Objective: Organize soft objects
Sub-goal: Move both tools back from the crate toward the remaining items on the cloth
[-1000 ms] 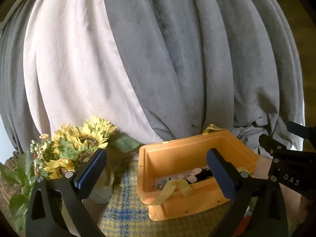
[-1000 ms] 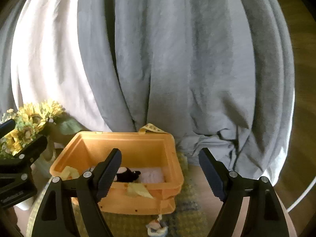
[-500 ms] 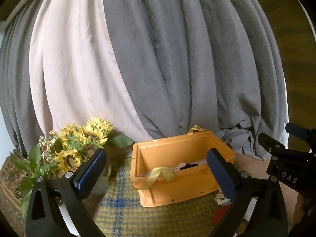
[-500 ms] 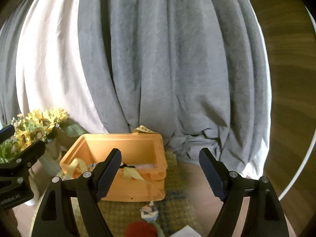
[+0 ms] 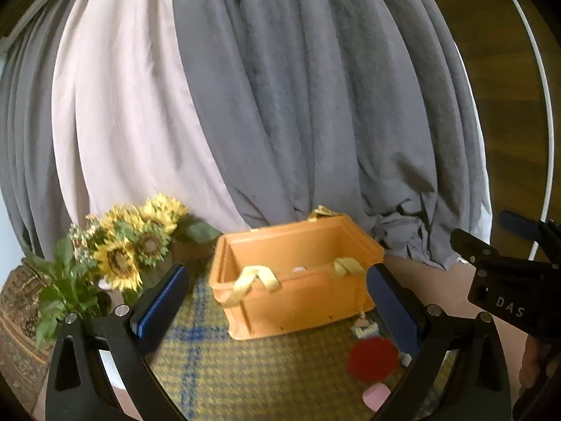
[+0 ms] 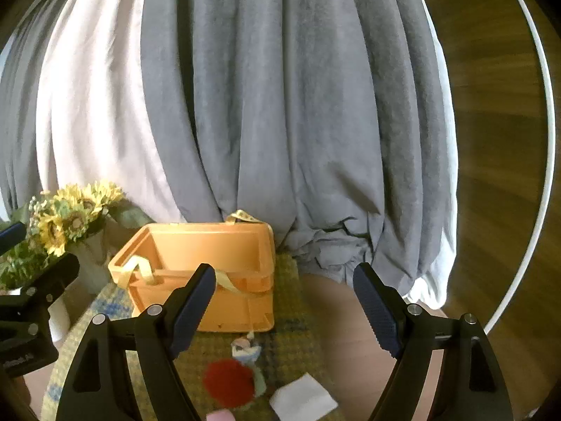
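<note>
- On the far left, a bunch of artificial yellow sunflowers with green leaves (image 5: 129, 245) stands in a pale vase; it is decoration, and its vase is partly hidden behind the left gripper's finger.
- The left gripper (image 5: 277, 301) stands wide, nothing between its blue-padded fingers; the crate shows through the gap.
- The orange plastic crate with a thick rim (image 5: 298, 301) sits on a yellow-green and blue checked woven mat (image 5: 224, 368), in front of a grey and pale pink draped curtain (image 5: 280, 105). It looks rigid and light. Pale yellow fabric strips (image 5: 256, 279) hang limp over its near wall.
- The crate's inside is almost wholly hidden from this low angle; only a small pale patch shows, so what it holds I cannot tell.
- Near the crate's right corner lie the loose soft things: a small pale blue and white figure-like toy (image 6: 245, 349), blurred, and nearer still a round fuzzy red pom-pom-like object (image 6: 229, 382). The red one should be light and squashy, best pinched across its middle with gentle closing.
- A pink rounded item (image 5: 377, 394) is cut off at the frame's bottom edge; its kind is unclear.
- A white flat square pad (image 6: 303, 401) lies right of the red object, likely thin and floppy.
- The right gripper (image 6: 284, 303) is also spread wide and empty.
</note>
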Tool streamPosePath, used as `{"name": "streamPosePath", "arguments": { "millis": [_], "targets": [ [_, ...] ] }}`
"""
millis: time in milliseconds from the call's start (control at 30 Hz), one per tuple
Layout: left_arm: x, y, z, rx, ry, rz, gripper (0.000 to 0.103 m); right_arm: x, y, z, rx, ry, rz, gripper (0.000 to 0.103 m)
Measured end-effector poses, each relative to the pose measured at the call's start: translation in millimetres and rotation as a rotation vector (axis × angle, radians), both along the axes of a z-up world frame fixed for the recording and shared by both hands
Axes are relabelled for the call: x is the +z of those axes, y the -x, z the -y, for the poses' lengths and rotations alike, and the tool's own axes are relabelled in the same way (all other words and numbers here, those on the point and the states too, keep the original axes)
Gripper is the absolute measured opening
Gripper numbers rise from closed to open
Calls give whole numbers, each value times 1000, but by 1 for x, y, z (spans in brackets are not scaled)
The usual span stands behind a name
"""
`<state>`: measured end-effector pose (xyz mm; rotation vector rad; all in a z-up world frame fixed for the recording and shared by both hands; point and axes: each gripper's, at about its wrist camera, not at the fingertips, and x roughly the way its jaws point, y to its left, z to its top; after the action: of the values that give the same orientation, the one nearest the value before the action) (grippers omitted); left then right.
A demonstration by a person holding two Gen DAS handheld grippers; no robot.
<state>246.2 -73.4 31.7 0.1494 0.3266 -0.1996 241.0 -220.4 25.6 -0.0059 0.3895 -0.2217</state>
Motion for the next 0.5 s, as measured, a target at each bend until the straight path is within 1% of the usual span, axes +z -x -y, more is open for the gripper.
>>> {"name": "streamPosePath", "arguments": {
  "millis": [500],
  "targets": [
    [-49, 23, 34, 17, -11, -119, 103, -37, 23, 30, 66, 0, -107, 82]
  ]
}}
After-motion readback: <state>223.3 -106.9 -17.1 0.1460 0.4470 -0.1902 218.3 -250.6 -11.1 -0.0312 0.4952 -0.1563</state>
